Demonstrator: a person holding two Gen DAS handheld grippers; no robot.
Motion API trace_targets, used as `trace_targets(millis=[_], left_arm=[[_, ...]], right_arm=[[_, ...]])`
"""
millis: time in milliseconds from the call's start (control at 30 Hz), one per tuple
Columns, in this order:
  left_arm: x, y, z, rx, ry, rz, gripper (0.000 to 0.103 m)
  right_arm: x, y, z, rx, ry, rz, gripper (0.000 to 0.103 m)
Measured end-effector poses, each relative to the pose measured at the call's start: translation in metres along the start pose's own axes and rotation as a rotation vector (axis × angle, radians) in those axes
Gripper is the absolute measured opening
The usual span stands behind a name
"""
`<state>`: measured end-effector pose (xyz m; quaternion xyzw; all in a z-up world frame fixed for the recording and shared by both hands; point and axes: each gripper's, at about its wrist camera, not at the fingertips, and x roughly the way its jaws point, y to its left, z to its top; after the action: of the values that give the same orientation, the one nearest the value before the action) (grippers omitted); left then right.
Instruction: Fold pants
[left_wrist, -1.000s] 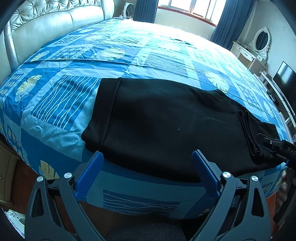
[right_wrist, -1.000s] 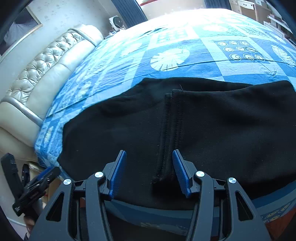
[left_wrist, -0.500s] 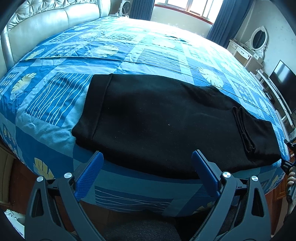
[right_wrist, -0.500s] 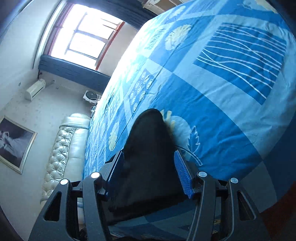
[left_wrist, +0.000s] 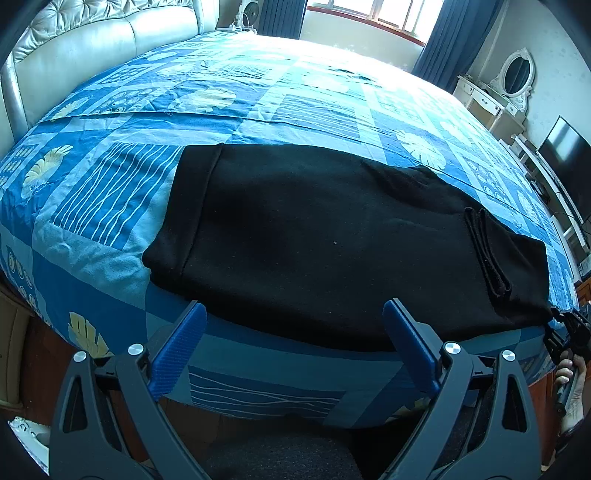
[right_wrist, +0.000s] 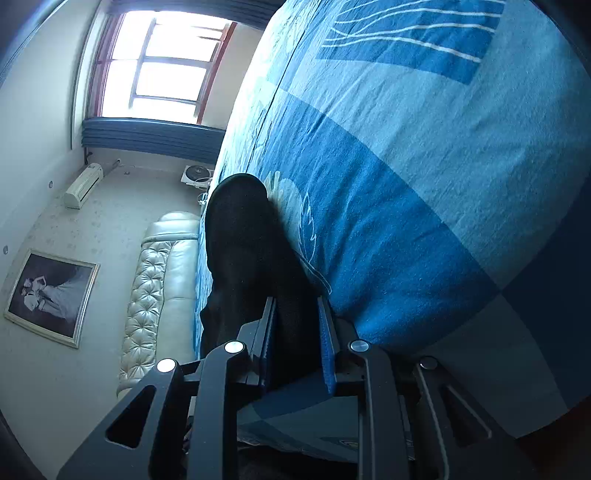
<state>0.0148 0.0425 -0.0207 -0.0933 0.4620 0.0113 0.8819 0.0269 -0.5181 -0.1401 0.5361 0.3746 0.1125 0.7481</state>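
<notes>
Since a second ago our right gripper (right_wrist: 295, 336) has swung off the pants' middle to their right end; its fingers have just closed onto the black cloth there. Pants (left_wrist: 332, 240) lie flat near the bed's (left_wrist: 110, 192) front edge. Left gripper (left_wrist: 291, 347) hovers open before them, touching nothing.

Blue patterned bedspread (left_wrist: 258, 110), tufted headboard (left_wrist: 92, 33), window (right_wrist: 162, 62), framed picture (right_wrist: 51, 295).

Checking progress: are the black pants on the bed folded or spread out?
Folded: the pants lie doubled over lengthwise, with the cuffs stacked on top of the fabric.
</notes>
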Motion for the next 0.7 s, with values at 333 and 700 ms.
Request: trace_targets(millis=[333, 700], left_arm=[[0.0, -0.005, -0.001, 0.021, -0.003, -0.003, 0.096], [-0.001, -0.012, -0.003, 0.056, -0.006, -0.012, 0.096]], right_arm=[[0.0, -0.003, 0.002, -0.01, -0.006, 0.01, 0.021], [-0.02, 0.006, 0.023, -0.008, 0.011, 0.015, 0.042]])
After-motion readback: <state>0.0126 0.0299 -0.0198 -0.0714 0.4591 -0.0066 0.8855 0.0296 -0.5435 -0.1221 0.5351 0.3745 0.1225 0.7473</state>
